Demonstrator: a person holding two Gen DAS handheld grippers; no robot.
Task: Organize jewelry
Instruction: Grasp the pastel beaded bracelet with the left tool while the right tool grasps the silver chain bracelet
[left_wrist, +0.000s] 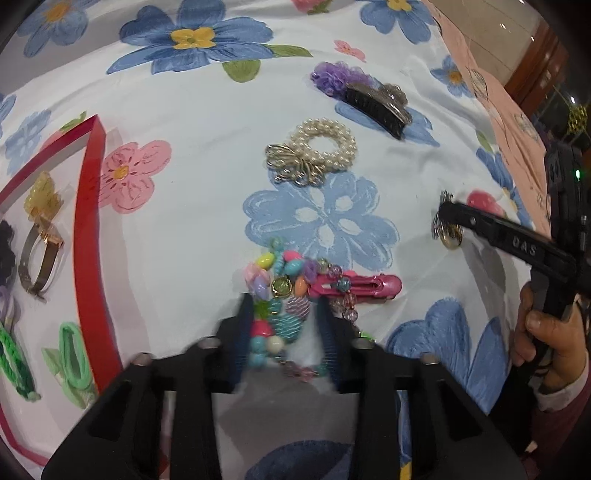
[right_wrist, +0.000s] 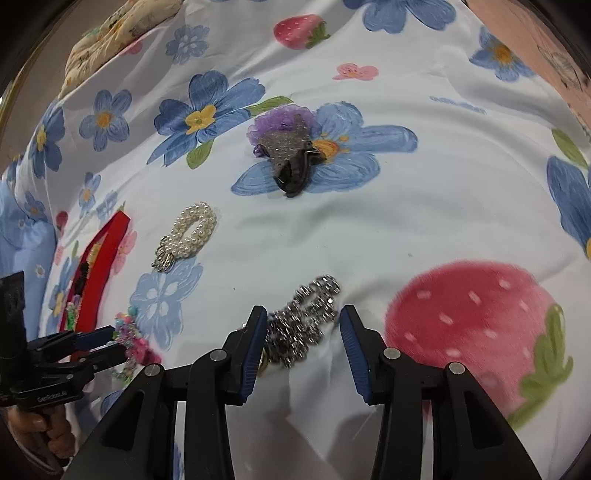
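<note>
The red-rimmed tray (left_wrist: 90, 236) holds a yellow hair clip (left_wrist: 40, 221) and green hair ties (left_wrist: 72, 354). Right of the tray, the left gripper (left_wrist: 284, 321) has narrowed around a colourful beaded bracelet (left_wrist: 280, 295); whether it grips is unclear. Further right, the right gripper (right_wrist: 303, 332) straddles a rhinestone clip (right_wrist: 303, 321), part open.

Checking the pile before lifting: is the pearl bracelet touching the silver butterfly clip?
Touching. In the left wrist view the butterfly clip overlaps the pearl bracelet's lower-left edge with no cloth showing between them.
</note>
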